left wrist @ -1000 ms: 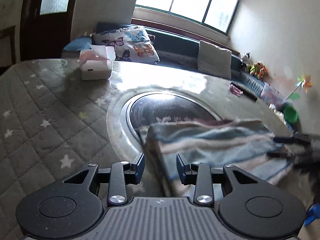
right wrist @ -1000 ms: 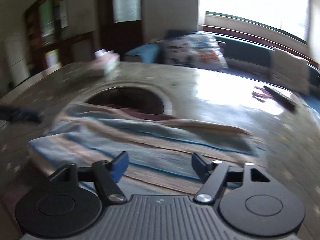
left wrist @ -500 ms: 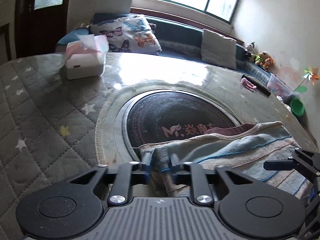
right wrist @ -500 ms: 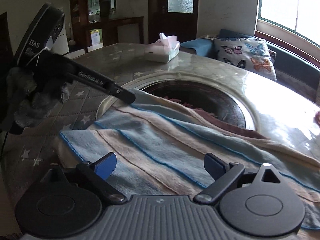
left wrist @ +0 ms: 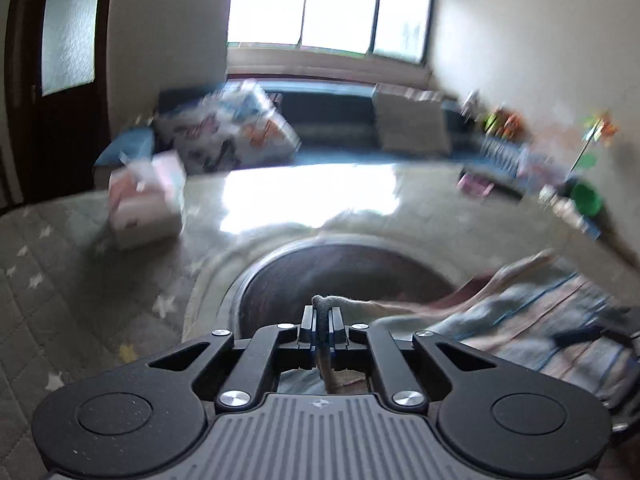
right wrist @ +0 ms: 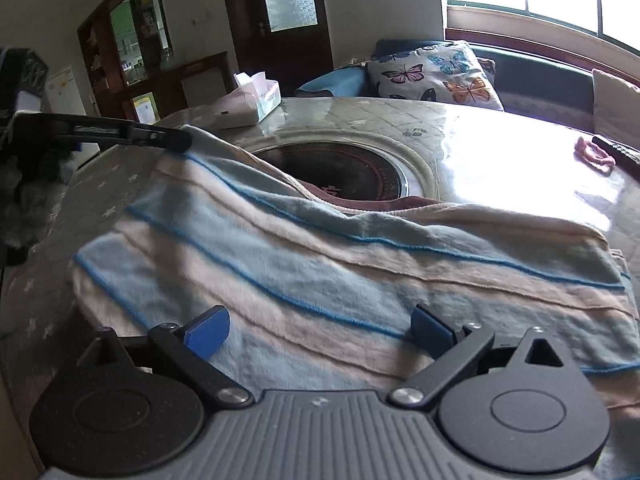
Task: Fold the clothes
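- Two grippers are over one striped cloth: the left gripper (left wrist: pixel 322 322) is clenched on a raised corner of the blue-and-pink striped blanket (right wrist: pixel 360 272), a pinched tuft of fabric showing between and above its pads.
- The right gripper (right wrist: pixel 320 330) has its jaws spread wide and opening, with blanket under the gap but neither blue pad (right wrist: pixel 208 332) pressing on it.
- In the right wrist view the left gripper (right wrist: pixel 176 142) shows side-on, lifting the blanket's far left corner clear of the tabletop (right wrist: pixel 500 136), so the fabric slopes down from it.
- The blanket lies across the near part of the tabletop; its far edge overlaps the rim of the dark round inset (right wrist: pixel 344 168) at the tabletop's middle, and a maroon layer (right wrist: pixel 380 202) peeks out along that edge.
- The blanket's right edge stops short of the tabletop's right edge, with bare glossy surface beyond.
- A tissue box (right wrist: pixel 250 100) stands near the far left edge, well apart from the blanket.
- A pink item (right wrist: pixel 592 152) lies near the far right edge; between these the far half is open.
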`<state>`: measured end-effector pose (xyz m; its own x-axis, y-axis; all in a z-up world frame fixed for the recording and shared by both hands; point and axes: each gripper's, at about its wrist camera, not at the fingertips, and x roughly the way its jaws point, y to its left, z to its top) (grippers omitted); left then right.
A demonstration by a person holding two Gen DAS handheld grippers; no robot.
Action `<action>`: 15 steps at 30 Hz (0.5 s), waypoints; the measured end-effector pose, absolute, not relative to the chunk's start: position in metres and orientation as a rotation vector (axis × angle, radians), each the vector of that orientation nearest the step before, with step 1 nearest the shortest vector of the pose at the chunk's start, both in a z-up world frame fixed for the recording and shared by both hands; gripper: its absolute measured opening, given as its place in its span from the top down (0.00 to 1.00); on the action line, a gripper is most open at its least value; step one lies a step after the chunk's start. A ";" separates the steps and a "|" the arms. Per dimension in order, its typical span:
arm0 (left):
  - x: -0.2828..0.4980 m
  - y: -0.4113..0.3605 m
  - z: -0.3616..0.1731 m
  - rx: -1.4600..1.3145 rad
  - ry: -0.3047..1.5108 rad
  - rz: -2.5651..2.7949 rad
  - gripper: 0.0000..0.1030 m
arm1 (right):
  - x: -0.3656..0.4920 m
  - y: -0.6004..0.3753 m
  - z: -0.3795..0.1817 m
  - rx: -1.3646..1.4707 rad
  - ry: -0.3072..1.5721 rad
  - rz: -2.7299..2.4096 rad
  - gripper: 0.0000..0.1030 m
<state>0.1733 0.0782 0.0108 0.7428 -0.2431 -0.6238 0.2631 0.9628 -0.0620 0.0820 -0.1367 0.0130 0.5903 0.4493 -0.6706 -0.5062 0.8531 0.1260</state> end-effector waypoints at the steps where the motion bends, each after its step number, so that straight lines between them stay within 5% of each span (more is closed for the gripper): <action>1: 0.178 0.078 0.004 0.040 0.709 -0.267 0.94 | 0.081 -0.135 0.012 -0.097 0.754 0.555 0.03; 15: 0.183 0.079 -0.003 0.068 0.756 -0.280 0.91 | 0.076 -0.103 0.032 -0.173 0.714 0.615 0.02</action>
<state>0.1825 0.0786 -0.0028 0.6921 -0.2261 -0.6855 0.2746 0.9607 -0.0397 0.0763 -0.1028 0.0321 0.5888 0.4681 -0.6589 -0.5824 0.8110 0.0557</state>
